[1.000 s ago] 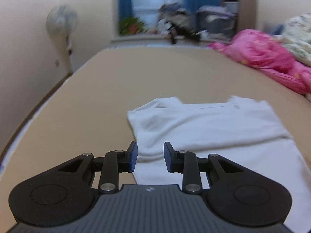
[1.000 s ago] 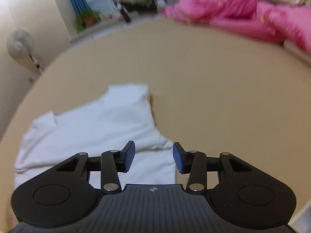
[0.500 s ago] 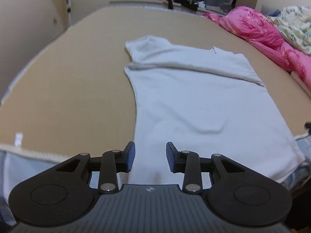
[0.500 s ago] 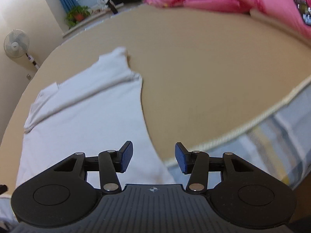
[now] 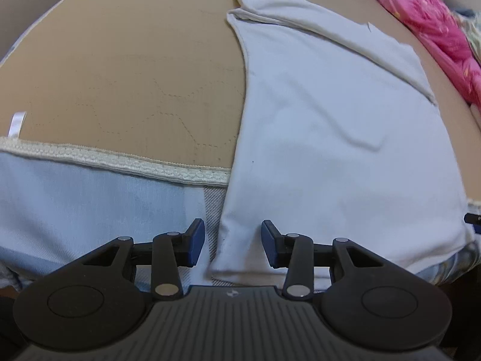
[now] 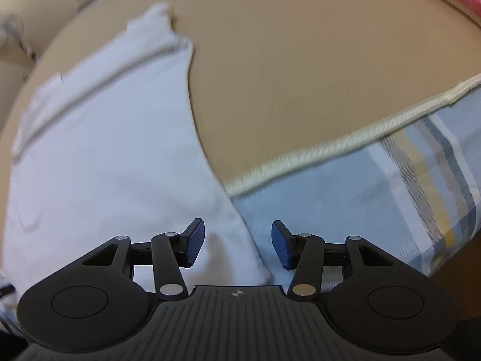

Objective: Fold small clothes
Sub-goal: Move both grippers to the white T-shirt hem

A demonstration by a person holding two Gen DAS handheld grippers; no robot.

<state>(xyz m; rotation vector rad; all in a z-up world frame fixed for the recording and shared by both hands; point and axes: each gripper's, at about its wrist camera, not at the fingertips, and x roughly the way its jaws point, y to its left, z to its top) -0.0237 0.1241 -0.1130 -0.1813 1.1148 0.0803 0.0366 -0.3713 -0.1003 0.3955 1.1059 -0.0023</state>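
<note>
Two hand-held grippers, left (image 5: 233, 242) and right (image 6: 238, 243), hover with jaws spread and nothing held above the near hem corners of a white T-shirt (image 5: 336, 126), which lies flat on the tan bed (image 5: 126, 69), its hem draping over the piped mattress edge (image 5: 120, 162).

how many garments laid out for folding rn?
1: a white t-shirt flat on the tan mat, hem hanging over the near edge. Pink bedding at the far right might hide more.

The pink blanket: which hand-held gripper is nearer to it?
Right. The right hand-held gripper is at the shirt's corner on the pink blanket's side; the left hand-held gripper is at the opposite corner.
</note>
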